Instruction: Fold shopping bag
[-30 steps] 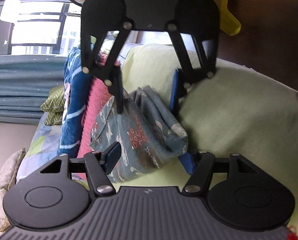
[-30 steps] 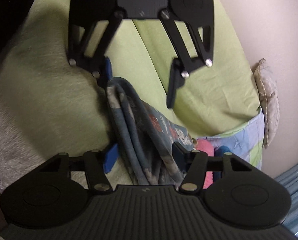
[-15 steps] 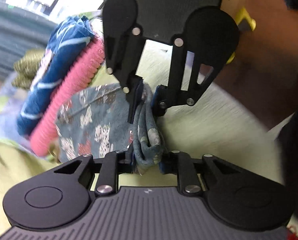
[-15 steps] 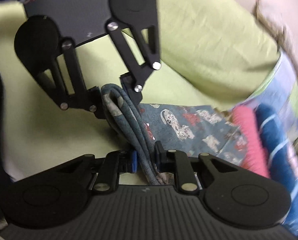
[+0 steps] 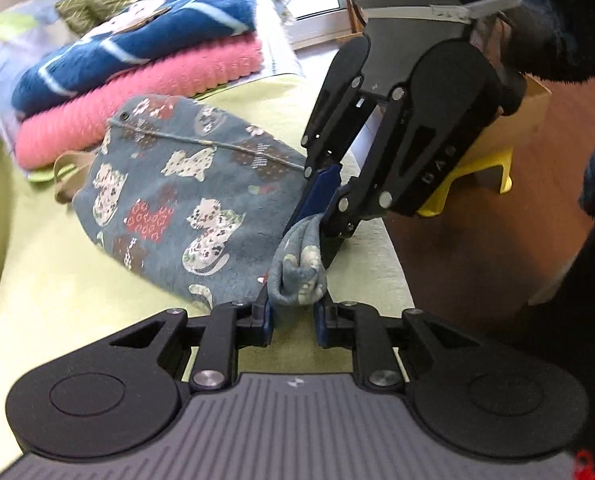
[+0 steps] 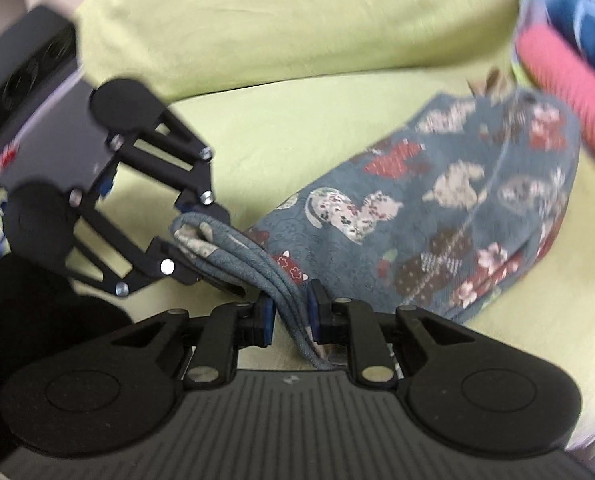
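A yellow-green bedsheet (image 5: 65,264) covers the bed beside a brown floor (image 5: 497,240), with a yellow stool (image 5: 477,176) there.

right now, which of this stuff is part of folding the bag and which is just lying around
Part of the job:
- cat-print shopping bag, bunched edge clamped in both sets of jaws
- left gripper
- right gripper

Just lying about:
- pink knitted blanket
- blue blanket stacked on it
- olive cushion
- yellow stool
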The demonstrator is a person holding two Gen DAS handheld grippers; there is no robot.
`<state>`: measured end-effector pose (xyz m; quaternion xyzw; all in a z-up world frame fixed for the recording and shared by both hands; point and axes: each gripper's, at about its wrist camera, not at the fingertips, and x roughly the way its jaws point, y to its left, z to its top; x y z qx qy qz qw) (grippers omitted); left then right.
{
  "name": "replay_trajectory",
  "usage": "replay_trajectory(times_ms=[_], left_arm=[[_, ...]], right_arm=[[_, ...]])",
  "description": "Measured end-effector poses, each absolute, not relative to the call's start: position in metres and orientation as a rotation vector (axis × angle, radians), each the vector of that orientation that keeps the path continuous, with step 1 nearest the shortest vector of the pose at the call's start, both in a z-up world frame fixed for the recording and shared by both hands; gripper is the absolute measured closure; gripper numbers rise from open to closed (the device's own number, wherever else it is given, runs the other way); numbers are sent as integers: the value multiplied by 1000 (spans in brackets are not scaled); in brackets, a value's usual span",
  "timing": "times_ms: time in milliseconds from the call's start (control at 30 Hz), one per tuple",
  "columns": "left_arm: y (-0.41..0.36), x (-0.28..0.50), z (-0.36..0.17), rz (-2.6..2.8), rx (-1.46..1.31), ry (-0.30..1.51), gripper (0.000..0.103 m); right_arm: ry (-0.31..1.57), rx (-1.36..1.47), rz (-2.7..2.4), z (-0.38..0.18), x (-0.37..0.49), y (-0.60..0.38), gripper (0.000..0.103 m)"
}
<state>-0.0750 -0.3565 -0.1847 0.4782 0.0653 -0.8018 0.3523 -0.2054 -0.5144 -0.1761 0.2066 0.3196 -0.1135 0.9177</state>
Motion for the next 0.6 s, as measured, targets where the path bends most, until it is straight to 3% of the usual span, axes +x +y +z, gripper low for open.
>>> replay_trajectory(times_ms=[300, 600], left_arm=[[-367, -76, -183, -2012, 1207, 251, 85], [-362, -83, -178, -1967, 1232, 217, 84]], right_arm=[[638, 652, -190, -189, -218, -516, 88], [649, 651, -194, -192, -216, -516, 90]])
